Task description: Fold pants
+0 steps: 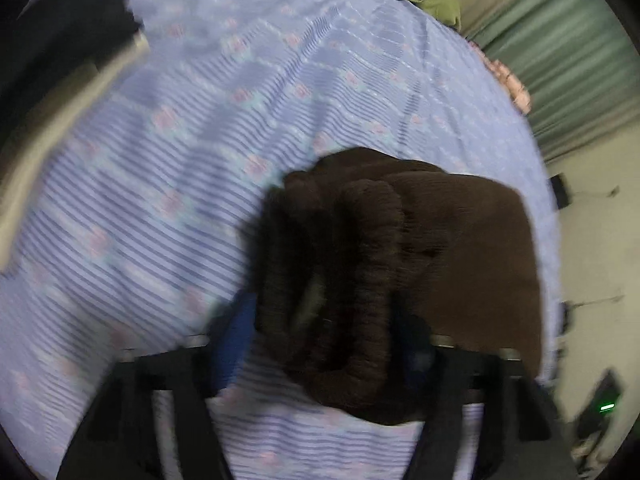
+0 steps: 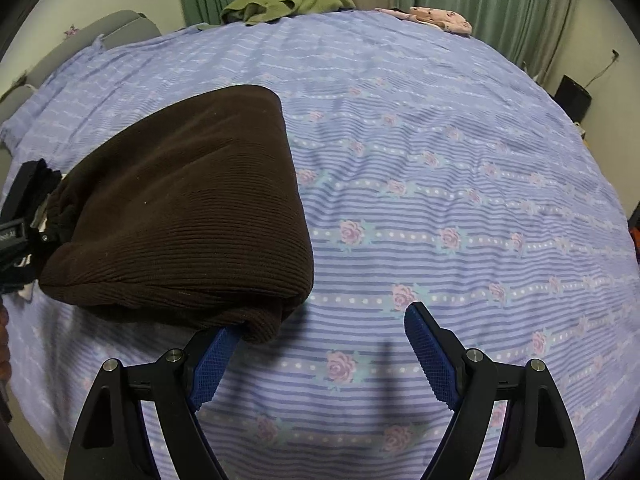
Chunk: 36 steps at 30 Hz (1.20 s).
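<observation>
The dark brown ribbed pants lie folded into a thick bundle on the bed. In the left wrist view their bunched waistband end fills the space between my left gripper's blue pads, and the left gripper is shut on it. The left gripper also shows at the far left of the right wrist view, at the bundle's left end. My right gripper is open and empty. Its left fingertip touches the near right corner of the bundle; its right finger hovers over bare sheet.
The bed is covered by a blue striped sheet with roses. An olive green garment and a pink garment lie at the far edge. Green curtains hang behind. A grey headboard is far left, a black box far right.
</observation>
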Each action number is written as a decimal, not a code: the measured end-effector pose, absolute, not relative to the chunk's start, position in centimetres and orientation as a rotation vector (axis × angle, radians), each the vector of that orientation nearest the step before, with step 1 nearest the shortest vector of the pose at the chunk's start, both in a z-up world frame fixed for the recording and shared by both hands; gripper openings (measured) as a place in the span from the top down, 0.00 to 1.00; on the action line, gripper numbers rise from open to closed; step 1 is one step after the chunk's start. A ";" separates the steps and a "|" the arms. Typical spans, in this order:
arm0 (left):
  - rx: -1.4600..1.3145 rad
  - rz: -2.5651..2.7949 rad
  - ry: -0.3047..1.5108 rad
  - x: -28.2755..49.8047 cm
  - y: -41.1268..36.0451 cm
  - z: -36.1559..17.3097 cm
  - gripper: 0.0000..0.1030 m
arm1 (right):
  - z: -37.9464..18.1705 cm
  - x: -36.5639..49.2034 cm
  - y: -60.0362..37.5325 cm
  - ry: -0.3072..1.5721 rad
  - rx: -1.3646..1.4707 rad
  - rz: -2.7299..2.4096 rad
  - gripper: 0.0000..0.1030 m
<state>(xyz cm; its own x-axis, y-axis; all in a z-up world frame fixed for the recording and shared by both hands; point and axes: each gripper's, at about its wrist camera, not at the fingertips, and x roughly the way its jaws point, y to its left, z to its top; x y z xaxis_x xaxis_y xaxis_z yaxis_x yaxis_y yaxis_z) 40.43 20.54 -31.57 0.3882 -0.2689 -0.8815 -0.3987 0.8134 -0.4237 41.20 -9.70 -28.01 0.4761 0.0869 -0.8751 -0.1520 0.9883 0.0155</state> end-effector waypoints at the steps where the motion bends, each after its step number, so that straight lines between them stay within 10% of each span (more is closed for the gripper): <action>1: -0.680 0.099 1.198 40.5 20.6 -31.7 0.47 | -28.1 41.2 -9.7 1.066 -0.066 0.144 0.19; 9: -0.484 0.059 1.021 41.4 18.6 -26.2 0.66 | -28.2 41.3 -9.7 1.057 -0.066 0.109 0.19; 36: -0.312 0.143 1.123 43.2 19.2 -29.5 0.49 | -20.2 40.5 -9.7 0.948 -0.156 0.091 0.18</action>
<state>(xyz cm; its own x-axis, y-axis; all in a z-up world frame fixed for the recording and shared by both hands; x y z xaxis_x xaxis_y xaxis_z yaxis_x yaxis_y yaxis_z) 43.16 19.16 -29.47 0.4291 -0.0436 -0.9022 -0.2683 0.9476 -0.1734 40.48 -9.69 -20.24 0.5810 0.0090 -0.8139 -0.1460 0.9849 -0.0934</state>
